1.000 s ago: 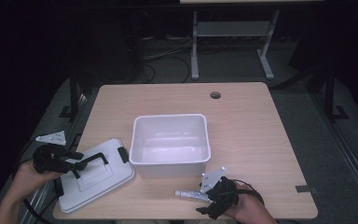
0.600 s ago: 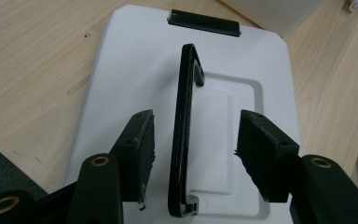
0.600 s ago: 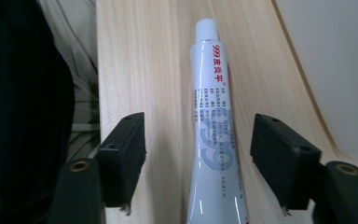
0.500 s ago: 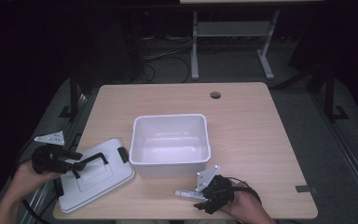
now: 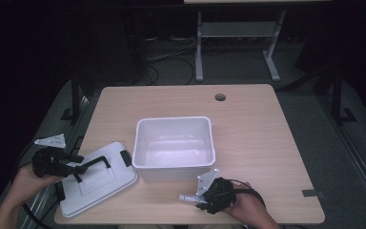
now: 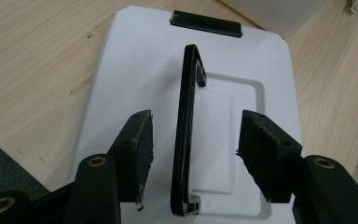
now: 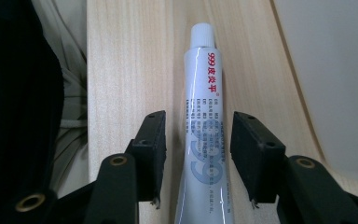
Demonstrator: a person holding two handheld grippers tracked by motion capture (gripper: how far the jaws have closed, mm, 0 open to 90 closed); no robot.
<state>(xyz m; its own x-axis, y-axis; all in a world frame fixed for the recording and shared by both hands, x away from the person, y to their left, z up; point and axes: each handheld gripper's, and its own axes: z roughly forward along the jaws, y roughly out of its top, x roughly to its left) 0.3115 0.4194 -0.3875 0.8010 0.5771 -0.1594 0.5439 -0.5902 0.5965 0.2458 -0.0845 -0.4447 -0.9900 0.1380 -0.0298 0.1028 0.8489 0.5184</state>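
one white tube printed "999", between right gripper pads

the high view looked forward and down from above the person's side of the table, far enough back to take in the whole top and the dim floor beyond. the left gripper view rode low on the left gripper, looking along its jaws, very near the white lid and its black handle; that lid lay at the table's near left edge in the high view. the right gripper view rode on the right gripper, facing along the near table edge, close over a white tube. the high view shared that tube, though small and probably partly hidden there.
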